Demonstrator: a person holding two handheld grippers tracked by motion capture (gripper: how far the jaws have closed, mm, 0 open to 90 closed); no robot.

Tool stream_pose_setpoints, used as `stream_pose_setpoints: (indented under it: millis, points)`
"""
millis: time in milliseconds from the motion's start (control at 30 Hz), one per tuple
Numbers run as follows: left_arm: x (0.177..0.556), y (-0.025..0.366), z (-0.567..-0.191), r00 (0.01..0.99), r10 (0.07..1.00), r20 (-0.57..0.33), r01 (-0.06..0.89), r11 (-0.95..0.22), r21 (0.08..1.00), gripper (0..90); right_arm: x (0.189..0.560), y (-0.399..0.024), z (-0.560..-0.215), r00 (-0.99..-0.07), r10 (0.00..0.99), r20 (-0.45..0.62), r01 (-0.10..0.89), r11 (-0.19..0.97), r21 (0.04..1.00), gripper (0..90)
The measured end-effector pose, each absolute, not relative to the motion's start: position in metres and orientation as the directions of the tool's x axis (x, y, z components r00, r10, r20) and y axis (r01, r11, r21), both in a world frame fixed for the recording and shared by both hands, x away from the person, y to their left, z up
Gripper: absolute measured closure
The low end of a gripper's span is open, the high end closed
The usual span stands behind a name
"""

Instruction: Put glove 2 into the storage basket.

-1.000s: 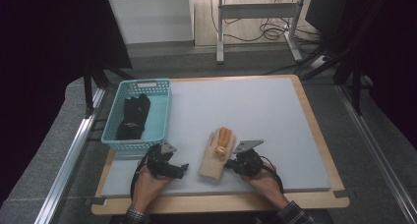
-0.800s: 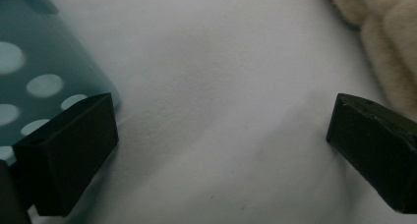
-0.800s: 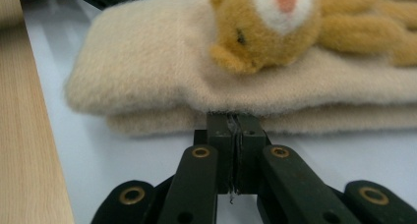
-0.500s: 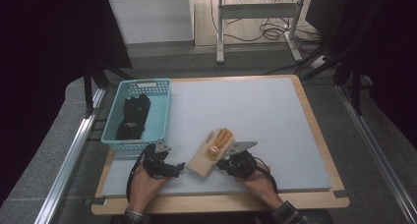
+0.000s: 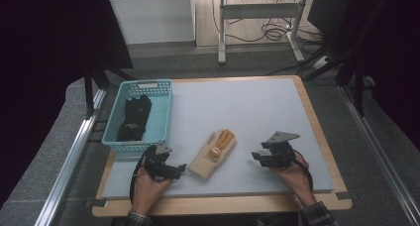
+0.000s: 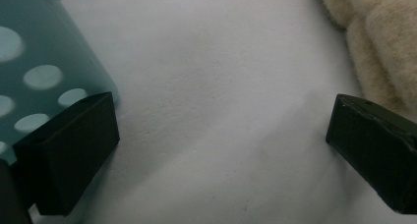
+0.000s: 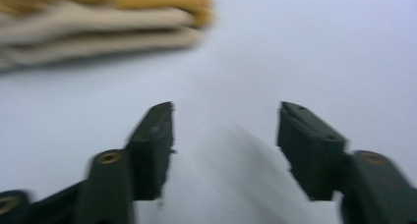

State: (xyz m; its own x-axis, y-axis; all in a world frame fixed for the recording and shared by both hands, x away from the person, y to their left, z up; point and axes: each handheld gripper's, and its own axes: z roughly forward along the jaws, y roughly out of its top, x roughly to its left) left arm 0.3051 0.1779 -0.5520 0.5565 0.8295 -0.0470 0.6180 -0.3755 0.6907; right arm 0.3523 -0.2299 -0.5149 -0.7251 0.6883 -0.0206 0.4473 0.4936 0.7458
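Note:
A beige glove (image 5: 214, 153) with orange fingers lies flat on the grey mat (image 5: 257, 107), tilted toward the far right. My right gripper (image 5: 257, 157) stands to its right, apart from it. Its jaws have just been opening, and in the right gripper view the right gripper (image 7: 226, 130) has only bare mat between its fingers, with the glove (image 7: 98, 17) ahead at the upper left. My left gripper (image 5: 179, 168) rests at the glove's near left, open. In the left gripper view the left gripper (image 6: 221, 121) spans bare mat, with the glove (image 6: 378, 32) by its right jaw.
A teal basket (image 5: 166, 112) stands at the mat's left and holds black gloves (image 5: 134, 118); its wall (image 6: 29, 62) is close beside my left jaw. A wooden board edge (image 5: 223, 204) runs along the front. Metal rails flank the table.
My right gripper has let go of the beige glove and drawn off to the right with its jaws opened. The glove now lies loose on the mat. The left hand stayed put.

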Motion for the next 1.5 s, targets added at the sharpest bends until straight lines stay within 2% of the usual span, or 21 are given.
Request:
stream_pose_setpoints:
  millis: [133,233,333,733,967,1067,1500]
  points:
    - [0.305,0.178,-0.552,0.557,0.829,-0.048,0.619,-0.376,0.690,0.0,0.357,-0.250,-0.520,-0.675,0.737,-0.033,0.480,0.472,0.739,26.6]
    - [0.305,0.178,-0.552,0.554,0.831,-0.052,0.622,-0.371,0.690,0.0,0.357,-0.257,-0.528,-0.651,0.757,-0.061,0.489,0.479,0.729,24.2]
    - [0.305,0.178,-0.552,0.553,0.831,-0.055,0.623,-0.369,0.690,0.0,0.357,-0.260,-0.530,-0.641,0.766,-0.046,0.499,0.462,0.734,21.5]
    - [0.303,0.182,-0.550,0.562,0.824,-0.068,0.623,-0.367,0.691,2.6,0.357,-0.259,-0.531,-0.640,0.767,-0.049,0.498,0.463,0.733,20.5]
    - [0.294,0.184,-0.536,0.579,0.805,-0.126,0.628,-0.343,0.698,2.9,0.357,-0.259,-0.531,-0.640,0.767,-0.049,0.498,0.463,0.733,20.5]
    - [0.290,0.183,-0.531,0.589,0.799,-0.124,0.617,-0.345,0.707,2.9,0.357,-0.259,-0.531,-0.640,0.767,-0.049,0.498,0.463,0.734,20.5]
    - [0.300,0.141,-0.500,0.656,0.743,-0.131,0.583,-0.388,0.714,0.5,0.357,-0.259,-0.531,-0.640,0.766,-0.049,0.497,0.462,0.734,20.5]
